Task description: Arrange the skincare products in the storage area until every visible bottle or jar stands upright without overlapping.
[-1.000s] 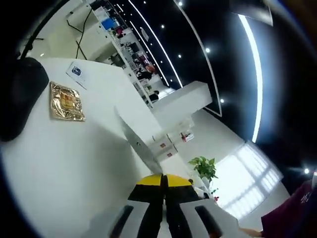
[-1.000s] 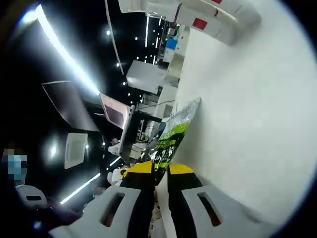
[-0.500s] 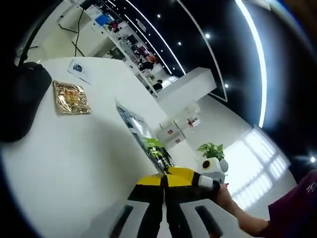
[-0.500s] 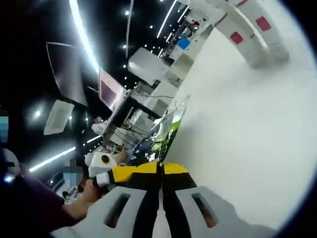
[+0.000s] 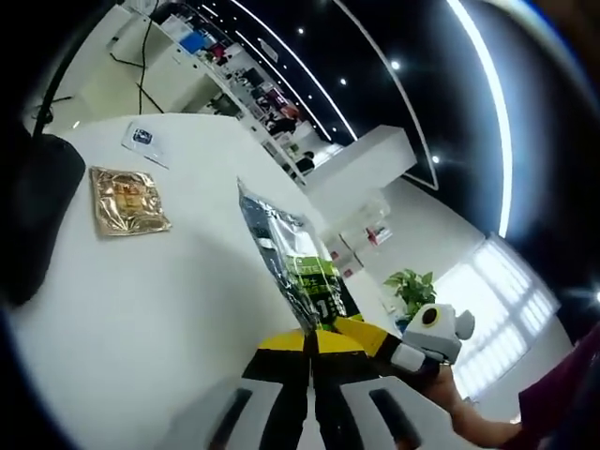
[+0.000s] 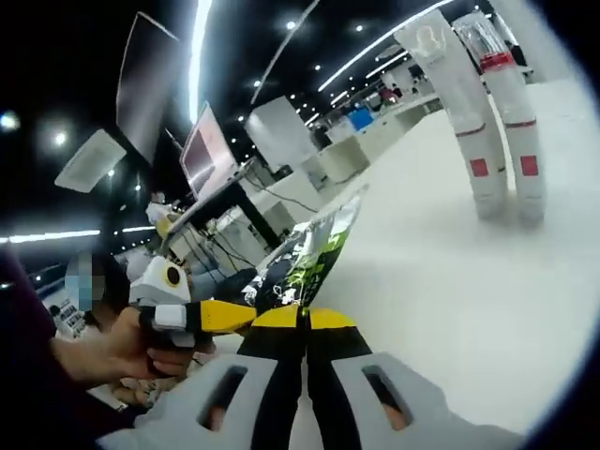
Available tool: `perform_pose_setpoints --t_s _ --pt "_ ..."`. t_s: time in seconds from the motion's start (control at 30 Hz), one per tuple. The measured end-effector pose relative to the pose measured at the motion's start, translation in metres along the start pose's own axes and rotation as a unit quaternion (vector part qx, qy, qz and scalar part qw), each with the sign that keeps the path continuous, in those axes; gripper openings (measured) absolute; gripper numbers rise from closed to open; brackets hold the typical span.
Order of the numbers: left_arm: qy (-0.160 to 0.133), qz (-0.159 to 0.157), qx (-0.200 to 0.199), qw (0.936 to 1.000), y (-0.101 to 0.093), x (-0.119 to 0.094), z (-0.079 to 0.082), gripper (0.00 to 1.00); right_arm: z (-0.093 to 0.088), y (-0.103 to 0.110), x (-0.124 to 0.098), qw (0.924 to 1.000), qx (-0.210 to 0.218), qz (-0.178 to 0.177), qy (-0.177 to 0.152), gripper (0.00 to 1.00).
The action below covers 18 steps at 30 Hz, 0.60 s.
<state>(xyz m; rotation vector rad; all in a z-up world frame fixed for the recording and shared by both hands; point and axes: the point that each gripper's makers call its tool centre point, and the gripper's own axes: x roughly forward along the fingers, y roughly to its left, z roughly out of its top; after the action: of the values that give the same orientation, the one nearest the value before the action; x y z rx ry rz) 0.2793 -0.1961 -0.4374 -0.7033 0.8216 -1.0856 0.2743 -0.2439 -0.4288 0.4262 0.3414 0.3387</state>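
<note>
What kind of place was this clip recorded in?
Probably an open-plan office or lab: a white table, a monitor on a desk, rows of workstations and strip ceiling lights.

Sachet turns from edge-on to face-on

The silver-green sachet [image 5: 298,267] between both closed tools now shows its printed face; the right tool [image 5: 361,335] has entered the left gripper view

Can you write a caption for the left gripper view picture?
Both grippers, left and right, pinch a shiny sachet above the white table.
</note>
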Motion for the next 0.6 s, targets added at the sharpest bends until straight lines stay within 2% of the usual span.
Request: perform_pose_setpoints --t_s 0.13,0.3,0.43,0.6 --pt "0.002 0.005 0.008 1.0000 0.001 0.006 0.005 0.00 0.005 -0.005 0.000 0.9998 -0.003 -0.014 -0.013 0.00" --pt "0.010 0.029 0.048 0.9984 0.004 0.012 0.011 0.00 0.004 -0.014 0.008 0.9990 -0.006 -0.042 -0.013 0.00" --pt "0.018 0.039 0.055 0.9975 0.011 0.023 0.013 0.00 0.002 -0.027 0.013 0.9979 0.010 -0.064 -0.008 0.00" --pt "0.021 0.049 0.074 0.9958 0.013 0.041 0.027 0.00 0.008 -0.043 0.019 0.9960 0.030 -0.083 -0.013 0.00"
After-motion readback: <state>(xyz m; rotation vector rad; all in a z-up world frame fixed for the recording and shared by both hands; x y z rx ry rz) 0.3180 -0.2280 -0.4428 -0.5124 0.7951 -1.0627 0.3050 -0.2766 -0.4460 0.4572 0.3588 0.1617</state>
